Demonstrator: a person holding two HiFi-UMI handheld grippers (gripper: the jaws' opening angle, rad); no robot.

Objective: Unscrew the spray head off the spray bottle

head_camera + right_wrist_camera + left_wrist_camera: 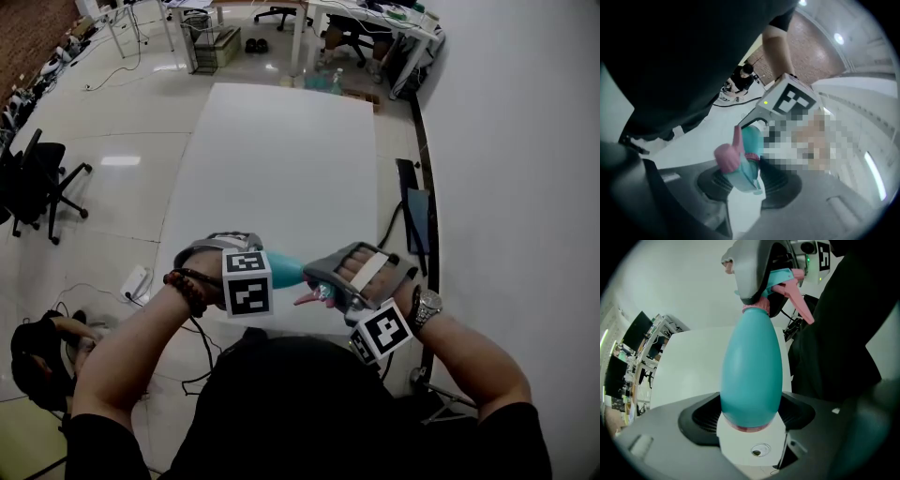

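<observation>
A teal egg-shaped spray bottle (751, 371) lies sideways in the air between my two grippers, close to my chest. My left gripper (750, 420) is shut on its wide base end. Its teal and pink spray head (737, 163) sits at the other end, with the pink trigger (799, 301) sticking out. My right gripper (743, 180) is shut on that spray head. In the head view the bottle (284, 269) shows between the left gripper (239, 272) and the right gripper (333, 286), above the white table (281, 150).
The long white table stretches away in front of me. A black office chair (37, 183) stands at the left, desks and chairs (356, 28) at the far end. Another person (42, 356) crouches on the floor at lower left. A white wall (506, 141) runs along the right.
</observation>
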